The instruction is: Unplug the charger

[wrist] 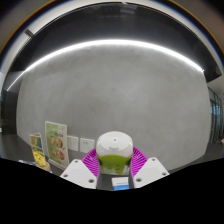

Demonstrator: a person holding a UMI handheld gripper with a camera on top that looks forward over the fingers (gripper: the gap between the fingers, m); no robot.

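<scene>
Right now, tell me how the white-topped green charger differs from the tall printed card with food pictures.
The white-topped green charger sits between the gripper's magenta pads, which press both its sides; the tall printed card stands free, left of the fingers. The charger is chunky and plain; the card is flat and covered in pictures. Both sit before the grey wall.

No readable text from my seat.

I see a printed card (56, 143) standing against the wall left of the fingers, with food pictures and a few lines of print on it, but I cannot make out a single word, number or brand there, nor anywhere else I look.
</scene>
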